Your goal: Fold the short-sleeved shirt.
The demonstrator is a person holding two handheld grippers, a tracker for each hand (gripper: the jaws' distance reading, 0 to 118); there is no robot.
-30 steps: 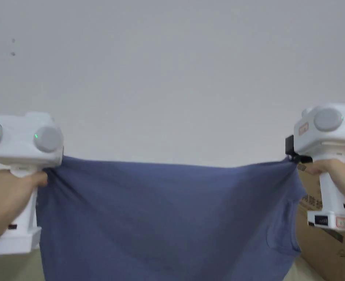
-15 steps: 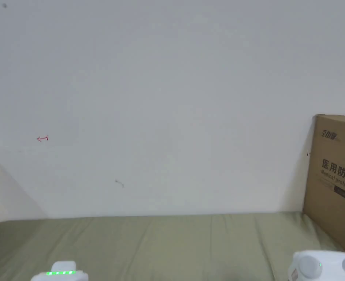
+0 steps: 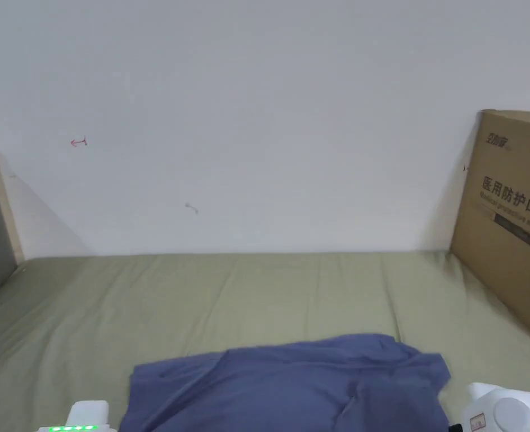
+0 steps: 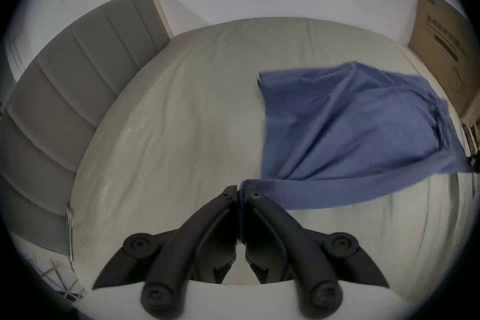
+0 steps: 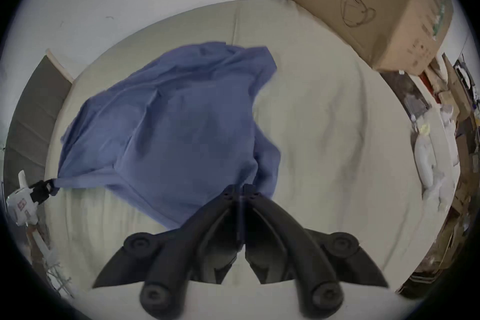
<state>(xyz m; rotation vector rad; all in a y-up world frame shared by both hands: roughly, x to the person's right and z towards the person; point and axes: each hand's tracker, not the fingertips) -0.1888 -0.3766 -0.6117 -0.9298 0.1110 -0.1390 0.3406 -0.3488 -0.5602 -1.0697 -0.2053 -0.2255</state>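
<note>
A blue short-sleeved shirt [image 3: 292,382] lies rumpled on the olive-green bed sheet [image 3: 230,292], its far part resting on the bed. In the left gripper view my left gripper [image 4: 241,192] is shut on one near corner of the blue shirt [image 4: 345,123], which stretches away to the right. In the right gripper view my right gripper [image 5: 241,189] is shut on the other near corner of the shirt [image 5: 168,123]. The left gripper [image 5: 41,192] also appears at the far left there, pinching the cloth. White gripper bodies [image 3: 506,413] peek in at the head view's bottom edge.
A large cardboard box [image 3: 511,219] stands against the wall at the bed's right. A grey padded headboard [image 4: 78,81] bounds the left side. Clutter and white objects [image 5: 428,156] lie beyond the bed's right edge. A white wall [image 3: 258,112] runs behind the bed.
The shirt was held up, stretched between both grippers in front of the camera; both grippers have since dropped low and the shirt now lies spread on the bed.
</note>
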